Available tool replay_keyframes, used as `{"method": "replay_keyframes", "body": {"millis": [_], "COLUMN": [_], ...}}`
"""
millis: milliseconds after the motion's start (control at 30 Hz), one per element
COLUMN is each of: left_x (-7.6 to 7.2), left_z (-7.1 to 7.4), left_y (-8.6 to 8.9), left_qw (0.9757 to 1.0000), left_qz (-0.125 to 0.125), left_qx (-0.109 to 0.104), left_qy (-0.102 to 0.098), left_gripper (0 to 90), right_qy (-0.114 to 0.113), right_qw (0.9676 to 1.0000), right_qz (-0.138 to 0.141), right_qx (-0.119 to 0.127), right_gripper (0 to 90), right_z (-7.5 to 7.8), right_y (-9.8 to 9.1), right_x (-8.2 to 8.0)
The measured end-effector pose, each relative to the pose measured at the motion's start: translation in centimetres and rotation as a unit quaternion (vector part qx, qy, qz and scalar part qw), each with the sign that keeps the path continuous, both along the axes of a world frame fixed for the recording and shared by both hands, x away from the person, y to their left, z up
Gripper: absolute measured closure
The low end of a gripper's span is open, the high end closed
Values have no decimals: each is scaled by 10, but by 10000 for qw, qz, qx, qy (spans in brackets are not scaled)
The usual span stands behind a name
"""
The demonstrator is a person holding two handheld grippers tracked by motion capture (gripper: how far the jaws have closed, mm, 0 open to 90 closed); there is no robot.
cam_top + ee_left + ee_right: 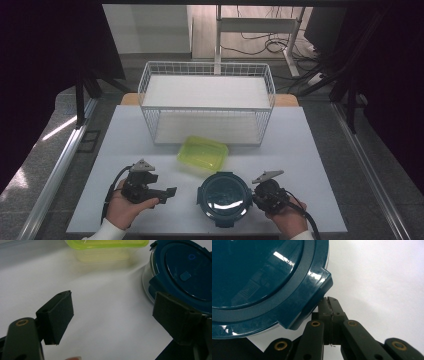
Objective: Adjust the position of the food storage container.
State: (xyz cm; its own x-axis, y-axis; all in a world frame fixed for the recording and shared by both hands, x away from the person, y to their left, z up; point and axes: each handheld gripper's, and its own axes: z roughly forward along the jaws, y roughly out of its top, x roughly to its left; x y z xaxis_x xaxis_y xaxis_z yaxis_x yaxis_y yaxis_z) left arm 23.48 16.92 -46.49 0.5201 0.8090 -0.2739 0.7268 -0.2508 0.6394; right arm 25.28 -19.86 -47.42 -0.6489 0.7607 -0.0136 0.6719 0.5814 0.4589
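A round container with a dark blue clip-on lid (224,195) stands near the table's front edge. Behind it lies a yellow-green lidded box (202,153). My left gripper (167,195) is to the container's left, pointing at it. Its jaws stand wide open with nothing between them (113,312). The blue lid (185,272) is just past the right jaw, and the yellow-green box (105,250) lies farther off. My right gripper (254,196) is at the container's right side. It is shut, with its tips (329,301) tucked against a latch tab of the lid (262,277).
A white wire basket (210,62) with a shelf stands at the back of the white table (300,150). Bare table lies to the left and right of the containers. A desk frame and cables are on the floor beyond.
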Motion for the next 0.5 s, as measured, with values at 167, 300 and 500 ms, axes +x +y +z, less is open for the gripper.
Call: {"method": "replay_keyframes", "body": {"millis": [167,300,500], "left_x": [0,0,1], "left_z": [-1,-1,-1], "left_y": [0,0,0], "left_qw": [10000,10000,10000], "left_qz": [7,15,15], "left_qx": [-2,-2,-6], "left_qy": [11,11,16], "left_gripper": [170,170,170], "right_qy": [12,10,49], "right_qw": [9999,9998,9995], "right_qz": [102,178,273], "right_qx": [43,79,135], "right_gripper": [889,889,889], "right_z": [-1,-1,-2], "right_y": [8,16,23], "right_x": [-1,-1,0]}}
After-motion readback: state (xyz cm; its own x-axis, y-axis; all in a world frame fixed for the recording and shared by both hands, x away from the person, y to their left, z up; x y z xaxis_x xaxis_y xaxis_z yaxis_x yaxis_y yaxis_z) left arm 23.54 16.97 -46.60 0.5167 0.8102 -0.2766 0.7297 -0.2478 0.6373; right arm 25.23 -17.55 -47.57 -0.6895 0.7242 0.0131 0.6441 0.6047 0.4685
